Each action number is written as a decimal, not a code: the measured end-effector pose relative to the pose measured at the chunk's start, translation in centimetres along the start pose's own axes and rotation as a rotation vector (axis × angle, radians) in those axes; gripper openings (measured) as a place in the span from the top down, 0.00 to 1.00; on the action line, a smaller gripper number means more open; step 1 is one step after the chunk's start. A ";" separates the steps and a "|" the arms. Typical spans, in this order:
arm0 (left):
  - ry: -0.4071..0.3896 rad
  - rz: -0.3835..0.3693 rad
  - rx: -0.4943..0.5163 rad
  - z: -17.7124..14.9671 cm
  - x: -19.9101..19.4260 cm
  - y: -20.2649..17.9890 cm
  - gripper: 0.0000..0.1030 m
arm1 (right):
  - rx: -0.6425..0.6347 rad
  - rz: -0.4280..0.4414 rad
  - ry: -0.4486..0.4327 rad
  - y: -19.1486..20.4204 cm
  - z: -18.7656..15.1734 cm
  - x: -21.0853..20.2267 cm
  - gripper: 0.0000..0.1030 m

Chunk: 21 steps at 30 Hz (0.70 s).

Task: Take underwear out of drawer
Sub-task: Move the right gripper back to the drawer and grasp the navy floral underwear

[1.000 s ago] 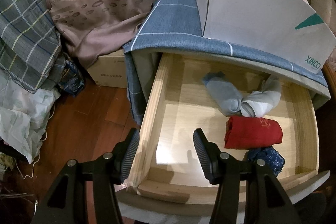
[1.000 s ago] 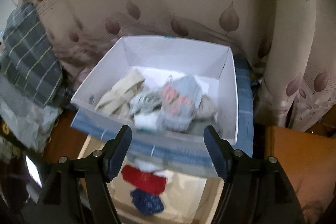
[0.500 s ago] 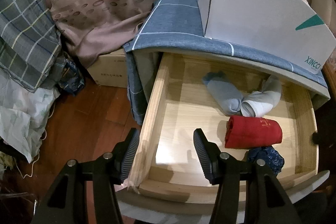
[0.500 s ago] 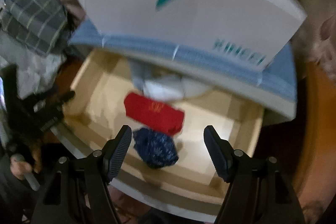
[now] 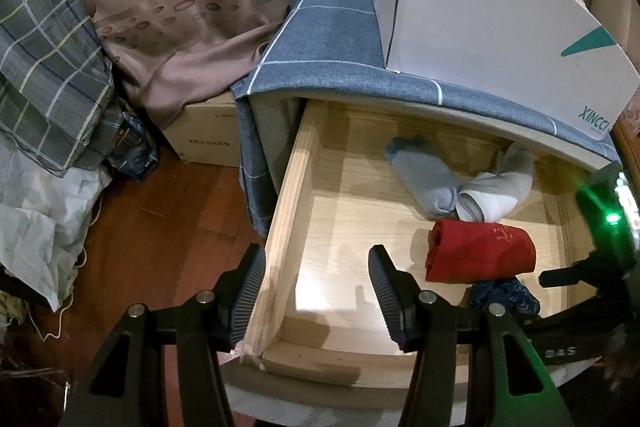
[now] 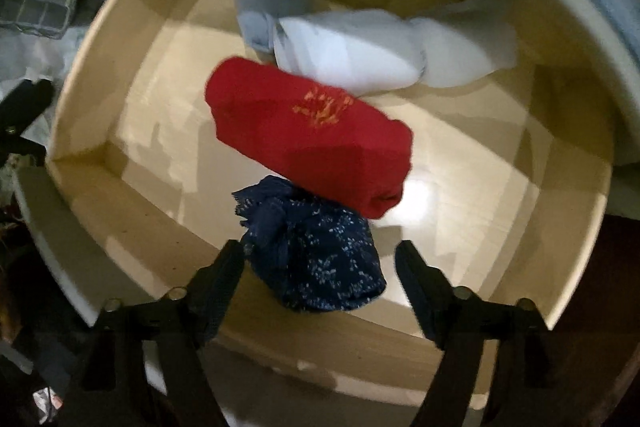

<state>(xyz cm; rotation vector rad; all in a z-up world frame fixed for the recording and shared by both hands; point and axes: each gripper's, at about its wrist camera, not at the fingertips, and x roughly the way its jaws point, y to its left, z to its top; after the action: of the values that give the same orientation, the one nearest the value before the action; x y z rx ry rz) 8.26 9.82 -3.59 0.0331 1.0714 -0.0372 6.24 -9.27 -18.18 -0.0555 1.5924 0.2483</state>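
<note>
Our right tongs (image 6: 320, 263) point down into the open drawer (image 5: 288, 195) over the navy underwear (image 6: 316, 259).

From the left: our left tongs (image 5: 316, 291) stand released astride the drawer's left wall, one finger outside it and one inside, gripping nothing; in the drawer lie a blue roll (image 5: 424, 183) and a white roll (image 5: 492, 191) at the back, touching each other; the red roll (image 5: 480, 255) lies in front of them, and the navy underwear (image 5: 504, 297) sits nearest the front wall, just under the red roll's edge; our right tongs have just been widening, and the navy piece sits between the spread fingers, the left pad just beside its lace edge, the right pad apart from it; above the drawer a white box (image 5: 492, 39) rests on a blue cloth (image 5: 332, 39).
</note>
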 end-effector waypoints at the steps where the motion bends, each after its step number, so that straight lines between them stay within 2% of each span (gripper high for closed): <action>1: 0.000 0.000 0.000 0.0 0.0 0.0 0.47 | -0.006 -0.004 0.013 0.1 0.2 0.5 0.24; 8: 0.006 0.002 0.006 0.0 0.2 -0.3 0.47 | -0.061 -0.039 0.094 1.5 1.1 3.5 0.24; 10: 0.005 0.004 0.009 0.0 0.2 -0.4 0.47 | -0.070 -0.069 0.107 1.7 1.1 4.2 0.30; 12: 0.003 0.011 0.015 -0.1 0.2 -0.6 0.47 | -0.055 -0.049 0.115 1.4 1.0 4.6 0.48; 14: 0.002 0.019 0.028 -0.1 0.1 -1.0 0.47 | -0.056 -0.071 0.123 0.9 0.8 5.0 0.48; 17: -0.003 0.017 0.060 -0.2 0.0 -1.6 0.47 | -0.032 -0.064 0.122 -0.3 0.0 5.4 0.55; 21: 0.009 -0.003 0.154 -0.4 0.1 -3.4 0.47 | 0.012 -0.070 0.114 -2.5 -1.3 5.5 0.59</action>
<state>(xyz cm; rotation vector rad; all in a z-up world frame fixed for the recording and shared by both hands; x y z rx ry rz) 7.83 6.43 -3.92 0.1710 1.0762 -0.1221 5.16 -11.29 -23.95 -0.1172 1.7016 0.1836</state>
